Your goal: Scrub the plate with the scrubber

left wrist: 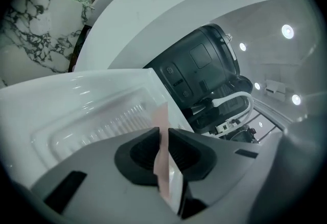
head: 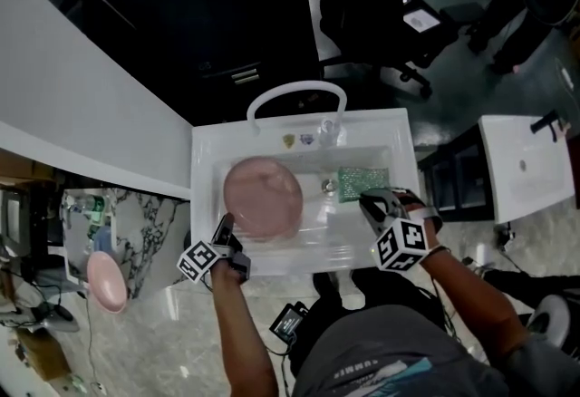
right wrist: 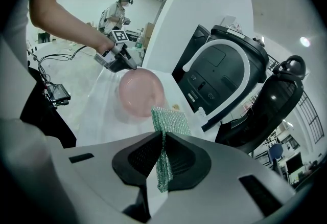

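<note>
In the head view, a round pink plate (head: 263, 198) lay in the basin of a white moulded sink (head: 204, 150), below an arched white faucet (head: 297, 94). The left gripper (head: 224, 223) met the plate at its near-left rim. The right gripper (head: 367, 198) stood to the plate's right and carried a green mesh scrubber (head: 362, 179), which was clear of the plate and near the drain.

In the left gripper view, the jaws were drawn close on the plate's thin pink rim, which stood edge-on between the two dark pads. Only a narrow strip of rim sat in the grip. Behind it lay the ribbed white wall of the sink.

In the right gripper view, the jaws were pressed together on one edge of the scrubber. Most of the mesh stood free above the pads, and the plate lay beyond it, well apart.

The likeliest fault from here looked to be the plate slipping or pivoting once the scrubber bore down, since so little of the smooth rim was pinched. The scrubber might also fold over or drag out of the jaws, being limp and held only by its edge.
</note>
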Motion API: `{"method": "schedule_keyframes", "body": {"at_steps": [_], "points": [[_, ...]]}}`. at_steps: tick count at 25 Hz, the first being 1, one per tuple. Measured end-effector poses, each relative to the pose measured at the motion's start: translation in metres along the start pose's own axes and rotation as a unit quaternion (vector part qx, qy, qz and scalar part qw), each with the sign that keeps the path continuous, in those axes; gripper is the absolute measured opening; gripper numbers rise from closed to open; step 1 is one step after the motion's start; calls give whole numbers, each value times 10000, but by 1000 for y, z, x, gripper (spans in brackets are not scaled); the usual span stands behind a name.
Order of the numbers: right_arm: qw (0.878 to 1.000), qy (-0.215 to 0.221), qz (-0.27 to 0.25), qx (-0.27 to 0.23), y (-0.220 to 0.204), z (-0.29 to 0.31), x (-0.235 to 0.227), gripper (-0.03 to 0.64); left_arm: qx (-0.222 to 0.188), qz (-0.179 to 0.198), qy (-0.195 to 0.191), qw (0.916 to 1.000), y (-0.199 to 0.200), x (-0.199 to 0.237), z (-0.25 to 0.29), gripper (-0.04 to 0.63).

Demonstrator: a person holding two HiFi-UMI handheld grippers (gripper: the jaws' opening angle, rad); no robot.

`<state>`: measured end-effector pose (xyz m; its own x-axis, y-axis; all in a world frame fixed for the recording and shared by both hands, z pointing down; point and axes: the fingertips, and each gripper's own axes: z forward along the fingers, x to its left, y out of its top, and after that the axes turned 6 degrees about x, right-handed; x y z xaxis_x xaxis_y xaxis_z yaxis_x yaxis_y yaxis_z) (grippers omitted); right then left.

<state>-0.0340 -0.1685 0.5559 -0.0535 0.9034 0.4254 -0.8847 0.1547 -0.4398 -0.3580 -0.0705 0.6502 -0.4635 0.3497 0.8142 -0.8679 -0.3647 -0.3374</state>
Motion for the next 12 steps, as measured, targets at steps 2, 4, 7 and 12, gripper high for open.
{"method": "schedule_keyframes", "body": {"at_steps": [2, 4, 7, 12], "points": [[10000, 29, -6, 9, -1, 2, 1, 52, -51, -66, 71, 9999, 1, 7, -2, 51], [10000, 56, -17, 15, 0, 4, 2, 52, -119, -130, 150, 9997, 5, 15, -4, 49], [10000, 88, -20, 20, -1, 6, 3, 52, -155, -224, 179, 9995, 8, 23, -3, 46], [9999, 132, -27, 42, -2, 11, 4, 52, -121, -276, 284, 9991, 8, 36, -1, 41]]}}
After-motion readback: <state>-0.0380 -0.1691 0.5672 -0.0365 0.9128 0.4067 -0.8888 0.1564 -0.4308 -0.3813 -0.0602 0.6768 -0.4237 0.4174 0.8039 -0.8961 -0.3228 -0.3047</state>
